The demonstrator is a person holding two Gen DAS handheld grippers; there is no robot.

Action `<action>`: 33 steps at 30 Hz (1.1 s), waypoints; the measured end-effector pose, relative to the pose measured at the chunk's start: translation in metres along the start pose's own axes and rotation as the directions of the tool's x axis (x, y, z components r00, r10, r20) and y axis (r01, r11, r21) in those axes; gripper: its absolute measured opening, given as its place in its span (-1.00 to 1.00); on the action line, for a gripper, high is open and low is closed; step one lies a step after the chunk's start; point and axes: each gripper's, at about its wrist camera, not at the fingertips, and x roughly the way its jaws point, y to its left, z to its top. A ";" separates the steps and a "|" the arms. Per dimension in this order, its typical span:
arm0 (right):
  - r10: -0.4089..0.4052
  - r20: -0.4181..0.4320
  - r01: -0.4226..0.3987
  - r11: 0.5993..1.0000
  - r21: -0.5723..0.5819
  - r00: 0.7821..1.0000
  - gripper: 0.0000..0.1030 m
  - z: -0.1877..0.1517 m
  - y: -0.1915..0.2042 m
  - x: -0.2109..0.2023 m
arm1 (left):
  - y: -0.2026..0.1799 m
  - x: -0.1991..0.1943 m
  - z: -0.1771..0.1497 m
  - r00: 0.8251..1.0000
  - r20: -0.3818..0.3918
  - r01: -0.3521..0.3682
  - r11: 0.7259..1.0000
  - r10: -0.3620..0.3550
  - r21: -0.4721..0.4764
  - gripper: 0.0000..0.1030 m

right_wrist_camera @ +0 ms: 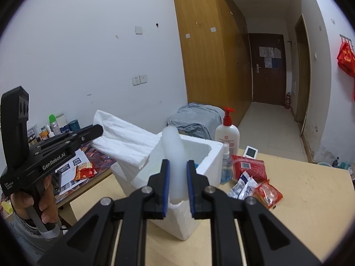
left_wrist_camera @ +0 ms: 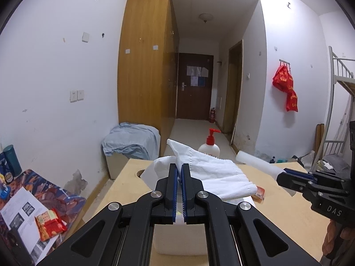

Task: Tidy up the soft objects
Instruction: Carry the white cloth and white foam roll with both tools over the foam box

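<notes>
Left tongs (left_wrist_camera: 179,170) — pads together, pinching a fold of white tissue (left_wrist_camera: 213,170). The sheet hangs loose from the grip, lifted above the worktop (left_wrist_camera: 124,186), with one peak standing up past the fingertips and the rest drooping to the right. In the right wrist view the same tongs (right_wrist_camera: 97,130) come in from the left with a hand (right_wrist_camera: 35,206) on the handle, and the tissue (right_wrist_camera: 126,137) trails down toward the open white foam box (right_wrist_camera: 213,153).

Right tongs (right_wrist_camera: 178,170) — clamped on a white foam roll (right_wrist_camera: 174,155), a soft translucent cylinder held between the blue pads, its free end rising up and away. The roll sits directly over the near edge of the foam box. From the left wrist view the right tongs (left_wrist_camera: 286,173) enter at the right edge and the foam roll (left_wrist_camera: 255,161) sticks out to the left, its tip just beside the tissue.

On the pale wooden worktop (right_wrist_camera: 310,199), right of the box: a white pump bottle with red top (right_wrist_camera: 227,135), a small blue spray bottle (right_wrist_camera: 225,168), a red packet (right_wrist_camera: 250,166), a blue-and-white sachet (right_wrist_camera: 244,186), an orange-red snack packet (right_wrist_camera: 267,194), a small white device (right_wrist_camera: 250,151).

Behind the box, a grey-blue cloth (right_wrist_camera: 195,117) draped over a low unit. Left of the worktop, a lower surface with a patterned cover (left_wrist_camera: 53,190), printed sheets and another snack packet (left_wrist_camera: 50,223).
</notes>
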 end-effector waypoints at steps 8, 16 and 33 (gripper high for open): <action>-0.008 0.017 0.008 1.000 0.003 1.000 -0.66 0.006 -0.003 0.002 | -0.007 0.015 0.006 1.000 -0.001 0.014 1.000 -0.014 0.019 -0.93; -0.025 0.002 0.025 1.000 0.008 1.000 -0.66 0.004 -0.006 0.008 | -0.007 0.040 0.000 0.998 -0.049 0.034 0.999 -0.033 0.014 -0.93; -0.038 -0.015 0.038 0.999 0.012 0.999 -0.66 0.004 -0.008 0.014 | -0.007 0.063 -0.011 0.994 -0.104 0.030 0.999 -0.028 0.019 -0.92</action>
